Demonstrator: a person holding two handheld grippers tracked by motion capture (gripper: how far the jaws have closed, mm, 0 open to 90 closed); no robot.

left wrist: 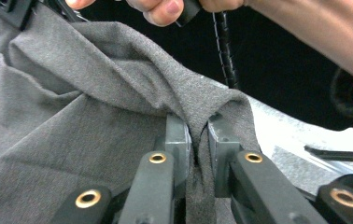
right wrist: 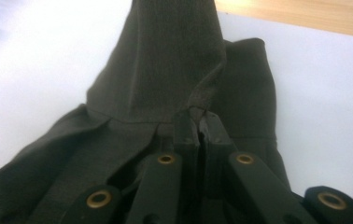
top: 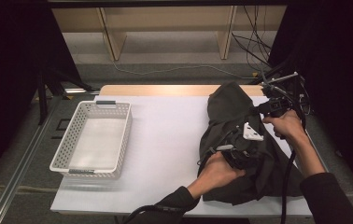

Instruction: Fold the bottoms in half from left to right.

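A dark grey garment (top: 233,116) lies bunched on the right half of the white table (top: 165,140). My left gripper (top: 233,151) sits on the middle of the cloth; in the left gripper view its jaws pinch a raised fold of the garment (left wrist: 118,93), my left gripper (left wrist: 199,133) shut on it. My right gripper (top: 272,105) is at the garment's right edge, lifted a little. In the right gripper view my right gripper (right wrist: 198,119) is shut on an edge of the garment (right wrist: 165,70), which rises up and away from the jaws.
A white perforated basket (top: 93,140) stands empty on the left of the table. A wooden strip (top: 165,90) runs along the far edge. Cables (top: 254,46) hang at the back right. Black cables trail from both grippers.
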